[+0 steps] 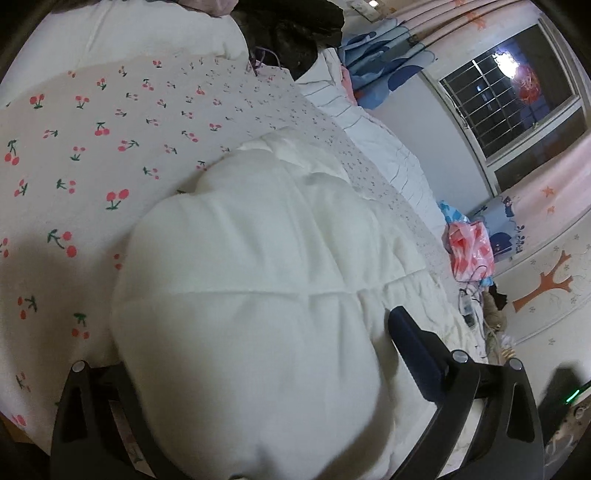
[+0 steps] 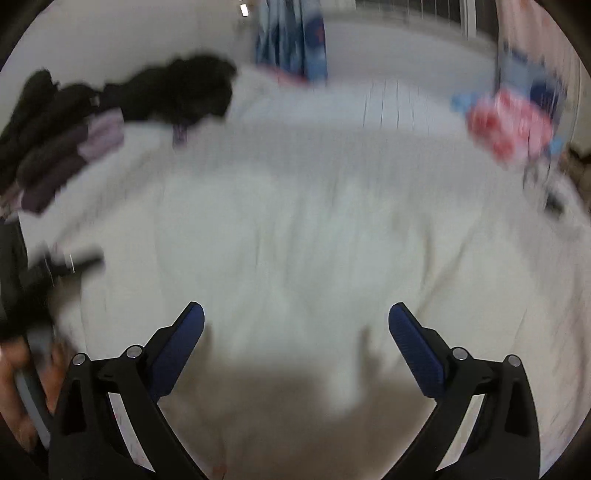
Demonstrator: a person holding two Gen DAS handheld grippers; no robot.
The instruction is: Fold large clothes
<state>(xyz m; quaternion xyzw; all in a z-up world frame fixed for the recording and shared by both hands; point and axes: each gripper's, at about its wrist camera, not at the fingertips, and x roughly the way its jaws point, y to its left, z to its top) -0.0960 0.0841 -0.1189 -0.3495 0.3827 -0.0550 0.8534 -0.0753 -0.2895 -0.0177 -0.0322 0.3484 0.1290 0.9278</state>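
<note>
A puffy white quilted coat lies on a cherry-print bedsheet. In the left wrist view the coat bulges between my left gripper jaws, which stand wide apart; the right blue pad shows and the left pad is hidden behind the fabric. Whether the gripper holds the coat is not clear. In the blurred right wrist view the coat spreads flat ahead. My right gripper is open and empty just above its near edge.
Dark clothes lie piled at the bed's far left, also in the left wrist view. A pink plastic bag sits at the bed's far right edge. A window and curtains stand beyond. The other hand shows at left.
</note>
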